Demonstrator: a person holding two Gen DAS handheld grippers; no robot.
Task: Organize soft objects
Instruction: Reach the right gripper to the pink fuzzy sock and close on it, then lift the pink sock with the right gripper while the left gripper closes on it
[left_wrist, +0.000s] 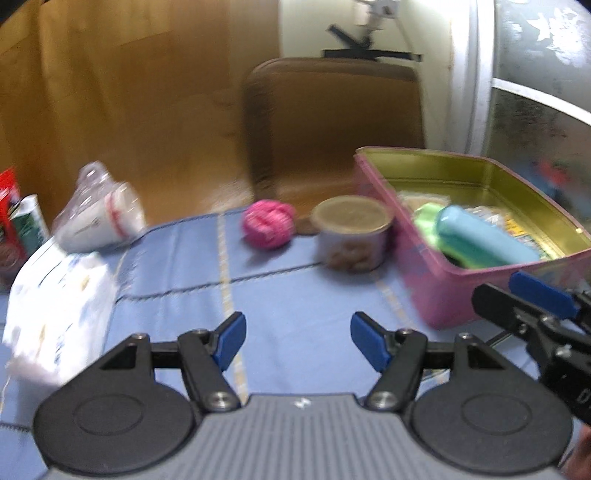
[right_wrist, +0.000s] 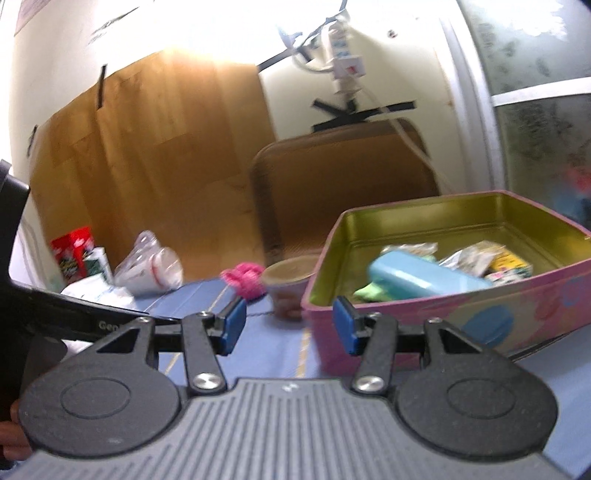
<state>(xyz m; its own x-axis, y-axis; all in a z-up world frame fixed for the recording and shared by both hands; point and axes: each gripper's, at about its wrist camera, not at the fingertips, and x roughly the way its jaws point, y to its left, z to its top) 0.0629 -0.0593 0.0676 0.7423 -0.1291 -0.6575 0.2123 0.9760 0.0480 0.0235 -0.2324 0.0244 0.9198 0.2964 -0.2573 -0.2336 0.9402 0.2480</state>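
— What are the two grippers doing?

— Both hang over the blue tablecloth (left_wrist: 295, 288) with nothing in them. The left gripper (left_wrist: 298, 341) has its jaws wide apart, blue pads (left_wrist: 232, 341) facing each other over bare cloth. The right gripper (right_wrist: 289, 328) is the same, jaws spread and holding nothing, just in front of the pink tin (right_wrist: 461, 314).

— Where are the soft things?

— A pink yarn ball (left_wrist: 268, 223) lies on the cloth at the far edge, close beside a round can (left_wrist: 352, 232) with a tan lid. The can stands next to the near-left corner of the tin; whether they touch I cannot tell.

— And inside the tin?

— A light-blue cylinder (right_wrist: 424, 277) lies slantwise on something bright green (left_wrist: 428, 221), with crinkly packets (right_wrist: 476, 254) behind it. The inside walls are gold.

— Anything off to the left?

— A white printed cloth or bag (left_wrist: 55, 302), rumpled, near the left gripper. Behind it a clear plastic bag (left_wrist: 99, 210) with something white in it, then a red box (right_wrist: 72, 251) and a green-and-white carton (right_wrist: 99, 264). A brown chair back (left_wrist: 332, 133) stands beyond the table.
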